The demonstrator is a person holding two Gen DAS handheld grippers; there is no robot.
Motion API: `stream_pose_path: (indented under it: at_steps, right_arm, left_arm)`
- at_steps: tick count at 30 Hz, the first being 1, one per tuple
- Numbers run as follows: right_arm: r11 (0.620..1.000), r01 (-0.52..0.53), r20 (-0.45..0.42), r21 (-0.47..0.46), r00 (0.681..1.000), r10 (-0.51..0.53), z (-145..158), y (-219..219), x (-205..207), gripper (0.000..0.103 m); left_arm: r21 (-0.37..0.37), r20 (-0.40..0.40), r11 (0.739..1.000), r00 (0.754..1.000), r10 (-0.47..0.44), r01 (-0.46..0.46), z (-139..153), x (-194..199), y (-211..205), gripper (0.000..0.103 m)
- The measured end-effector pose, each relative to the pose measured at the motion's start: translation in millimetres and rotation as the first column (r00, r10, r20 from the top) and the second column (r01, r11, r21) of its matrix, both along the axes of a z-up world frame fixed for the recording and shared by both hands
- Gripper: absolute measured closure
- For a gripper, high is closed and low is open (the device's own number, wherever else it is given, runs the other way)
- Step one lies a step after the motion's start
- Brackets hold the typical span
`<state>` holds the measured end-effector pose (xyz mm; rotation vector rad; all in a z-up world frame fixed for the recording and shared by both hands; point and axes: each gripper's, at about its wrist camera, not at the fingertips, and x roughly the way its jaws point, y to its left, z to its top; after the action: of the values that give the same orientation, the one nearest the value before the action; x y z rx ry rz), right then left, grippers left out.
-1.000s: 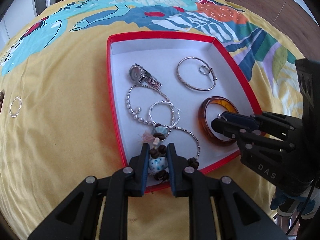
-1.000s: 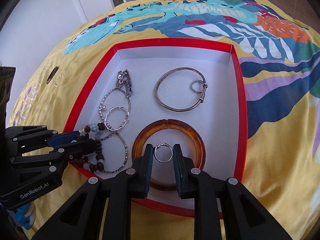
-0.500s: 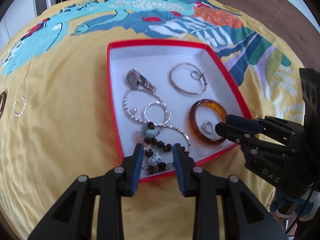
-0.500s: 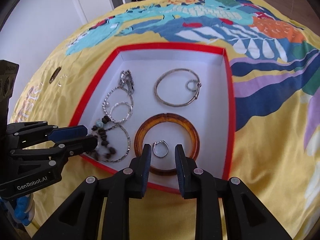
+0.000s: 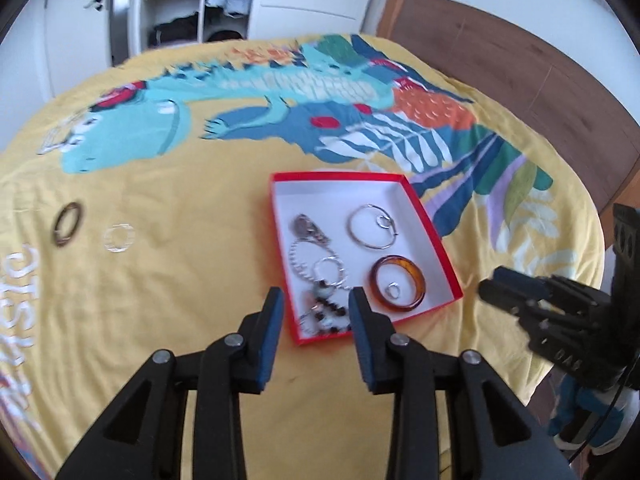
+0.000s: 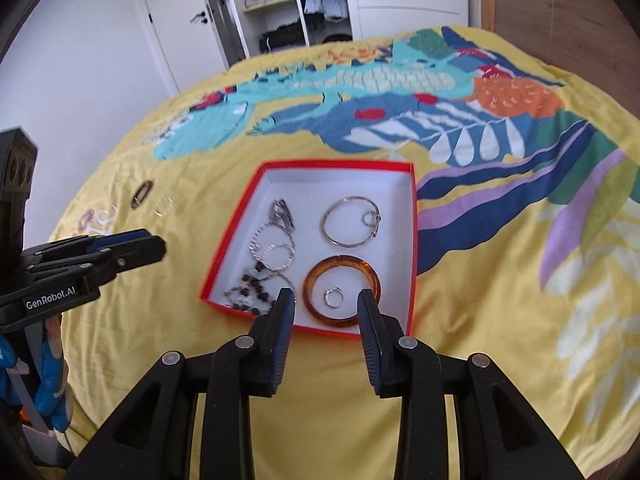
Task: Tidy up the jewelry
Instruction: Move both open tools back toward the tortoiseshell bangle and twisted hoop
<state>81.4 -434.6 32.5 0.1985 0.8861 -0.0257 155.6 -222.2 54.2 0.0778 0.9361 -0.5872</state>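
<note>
A red box (image 5: 340,176) (image 6: 340,165) with a white floor lies on the yellow bedspread. It holds a beaded bracelet (image 5: 328,312) (image 6: 252,288), an amber bangle (image 5: 418,280) (image 6: 340,261) with a small silver ring (image 5: 393,290) (image 6: 334,296) inside it, a silver bangle (image 5: 352,228) (image 6: 326,224), a watch (image 5: 308,228) (image 6: 282,212) and thin silver hoops. My left gripper (image 5: 316,294) (image 6: 156,244) hangs open above the box's near edge, empty. The jaws of my right gripper (image 6: 325,294) (image 5: 512,288) are opening, with nothing between them.
A brown ring (image 5: 58,232) (image 6: 143,196) and a clear ring (image 5: 106,238) (image 6: 164,205) lie on the bedspread left of the box. An open wardrobe (image 6: 288,8) stands behind the bed. A wooden panel (image 5: 520,60) runs along the right side.
Both grippers rose and drew back from the box. The left let go of the beaded bracelet. The right let go of the small ring, which lies inside the amber bangle. Both opened.
</note>
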Motion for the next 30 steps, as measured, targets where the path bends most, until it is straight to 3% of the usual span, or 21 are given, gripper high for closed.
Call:
stream_pose_path:
  at_steps: [8,14,17,20,30]
  right_arm:
    - [1.0,-0.019,0.077,0.003,0.997,0.019,43,38,-37,0.069]
    - [0.999,-0.039,0.128,0.012,0.991,0.037,67,67,-63,0.068]
    - [0.998,-0.055,0.146,0.016,0.988,0.052,76,85,-77,0.068]
    - [0.997,-0.079,0.162,0.007,0.984,0.077,83,103,-89,0.068]
    - [0.984,-0.175,0.179,-0.019,0.968,0.175,90,168,-117,0.068]
  left_arm:
    - [0.0,0.019,0.994,0.994,0.105,-0.105,26,-39,72,0.071]
    - [-0.018,0.079,0.983,0.98,0.185,-0.184,51,-76,118,0.071]
    - [-0.024,0.125,0.973,0.965,0.231,-0.23,65,-96,135,0.069]
    - [-0.03,0.168,0.962,0.947,0.273,-0.272,76,-114,153,0.062]
    - [-0.003,0.275,0.918,0.882,0.383,-0.397,87,-166,206,0.061]
